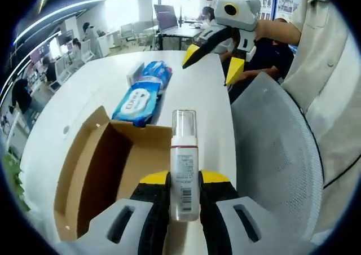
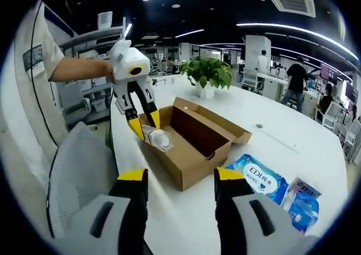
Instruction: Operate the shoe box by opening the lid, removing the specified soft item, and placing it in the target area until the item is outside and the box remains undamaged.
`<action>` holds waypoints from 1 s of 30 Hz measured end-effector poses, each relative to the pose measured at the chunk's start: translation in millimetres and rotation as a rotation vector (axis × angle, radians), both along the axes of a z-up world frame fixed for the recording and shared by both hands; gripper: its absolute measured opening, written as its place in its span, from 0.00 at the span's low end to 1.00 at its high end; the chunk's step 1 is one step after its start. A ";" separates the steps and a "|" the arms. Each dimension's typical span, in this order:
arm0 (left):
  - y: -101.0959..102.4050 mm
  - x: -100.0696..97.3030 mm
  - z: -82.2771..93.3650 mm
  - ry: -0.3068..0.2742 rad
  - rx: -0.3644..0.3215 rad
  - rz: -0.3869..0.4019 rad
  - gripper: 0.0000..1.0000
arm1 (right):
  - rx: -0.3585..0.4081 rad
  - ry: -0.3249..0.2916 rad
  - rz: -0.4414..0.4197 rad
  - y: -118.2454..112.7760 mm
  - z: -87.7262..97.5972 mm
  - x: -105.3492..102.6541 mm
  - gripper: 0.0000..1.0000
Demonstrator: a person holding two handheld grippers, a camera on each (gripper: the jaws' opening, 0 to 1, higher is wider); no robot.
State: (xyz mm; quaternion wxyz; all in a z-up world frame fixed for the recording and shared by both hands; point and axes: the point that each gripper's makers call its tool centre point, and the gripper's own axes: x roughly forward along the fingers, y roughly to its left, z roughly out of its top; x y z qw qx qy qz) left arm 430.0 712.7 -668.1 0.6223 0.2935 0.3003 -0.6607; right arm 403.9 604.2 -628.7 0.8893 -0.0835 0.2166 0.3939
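Observation:
An open brown cardboard shoe box (image 1: pixel 93 170) (image 2: pixel 194 139) lies on the white table, lid flaps folded out. My left gripper (image 1: pixel 184 179) (image 2: pixel 145 124) is shut on a white pump bottle (image 1: pixel 184 153) (image 2: pixel 158 137) with a clear cap, held at the end of the box nearest the chair. My right gripper (image 2: pixel 180 176) (image 1: pixel 214 62) stands open with nothing between its yellow-tipped jaws, in the air short of the box. A blue soft pack of wipes (image 1: pixel 137 101) (image 2: pixel 256 179) lies on the table just beyond the box.
More blue and white packs (image 1: pixel 153 71) (image 2: pixel 302 204) lie past the wipes. A grey mesh chair (image 1: pixel 276 153) (image 2: pixel 79 176) stands against the table edge, with a person beside it. A potted plant (image 2: pixel 208 71) sits at the table's far end.

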 end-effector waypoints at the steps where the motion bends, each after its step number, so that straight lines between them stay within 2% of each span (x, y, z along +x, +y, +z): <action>1: -1.7 -1.7 0.6 0.000 -0.003 -0.006 0.17 | 0.001 0.001 0.004 1.3 -0.1 -0.3 0.42; 16: -22.7 -26.9 4.4 0.020 -0.038 -0.098 0.17 | 0.005 0.001 0.106 28.0 1.1 -10.0 0.36; 30: -34.3 -45.1 13.6 0.033 -0.095 -0.184 0.17 | -0.023 -0.008 0.239 43.3 2.6 -25.1 0.22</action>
